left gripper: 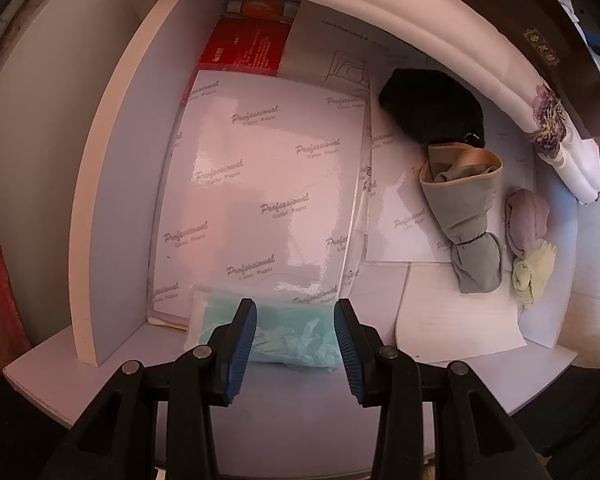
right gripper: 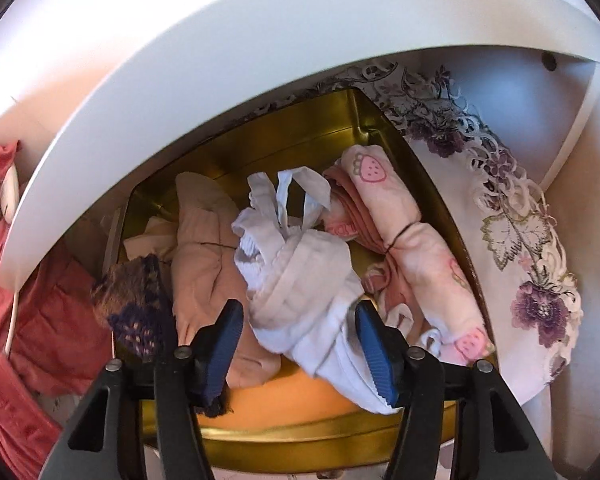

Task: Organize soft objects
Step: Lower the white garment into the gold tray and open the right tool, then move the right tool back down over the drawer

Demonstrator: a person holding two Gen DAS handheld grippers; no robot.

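Cloth fills the gold tin [right gripper: 260, 148] under the right tool [right gripper: 298, 344], whose blue pads stand apart with a white bundle [right gripper: 300, 280] lying between them. The pads do not seem to press on it, so the tool reads as released over the bundle, which rests in the tin. Beside the bundle sit a beige roll [right gripper: 208, 248] to one side and a pink roll printed with strawberries [right gripper: 416, 248] to the other, both inside the tin. A lace cloth with purple flowers [right gripper: 520, 248] lies under the tin, beyond its far wall.

The left tool [left gripper: 296, 344] points straight down over a white surface [left gripper: 292, 420], pads apart and gripping nothing; a teal packet [left gripper: 288, 336] lies below the gap. Farther off, on glossy sheets of paper [left gripper: 260, 184], wait a grey rolled sock [left gripper: 468, 224], a small mauve and cream pair [left gripper: 528, 240] just beside it, and a black bundle [left gripper: 432, 108] behind.

The step in hand looks like dropping the white bundle into the tin. Next, probably, the right tool must lift clear without snagging the loose straps, then reach for one of the rolls on the paper.
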